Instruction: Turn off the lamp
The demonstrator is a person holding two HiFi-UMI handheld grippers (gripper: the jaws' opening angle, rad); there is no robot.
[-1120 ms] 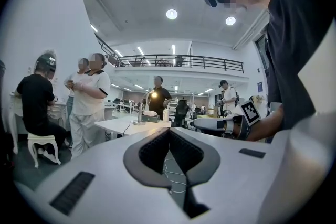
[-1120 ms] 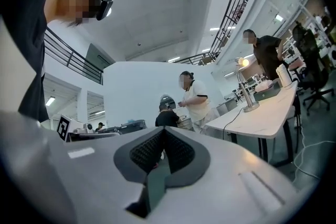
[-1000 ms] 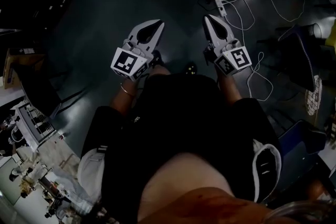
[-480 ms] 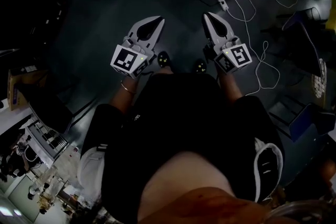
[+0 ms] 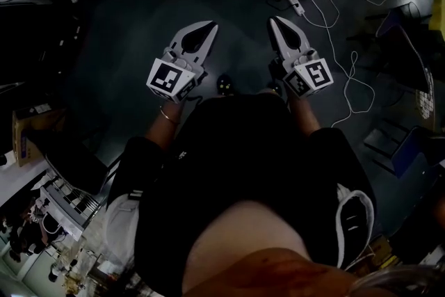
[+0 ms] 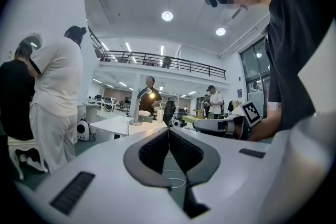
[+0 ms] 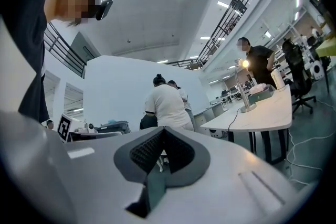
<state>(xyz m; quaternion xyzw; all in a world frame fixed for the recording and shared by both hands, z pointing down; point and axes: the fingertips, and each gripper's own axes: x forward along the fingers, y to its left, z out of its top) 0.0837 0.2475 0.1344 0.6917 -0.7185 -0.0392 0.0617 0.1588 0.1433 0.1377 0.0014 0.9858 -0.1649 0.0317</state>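
The left gripper (image 5: 207, 27), a pale grey plastic two-jaw tool with dark ribbed pads, is held out level in front of the person's body. Its jaws meet at the tips with nothing between them. The right gripper (image 5: 275, 21), of the same grey make, points the same way beside it, apart from it, jaws likewise closed and empty. Each carries a white marker cube (image 5: 169, 81) at its rear. The bare left forearm (image 5: 161, 132) and right forearm (image 5: 306, 118) reach forward, roughly parallel.
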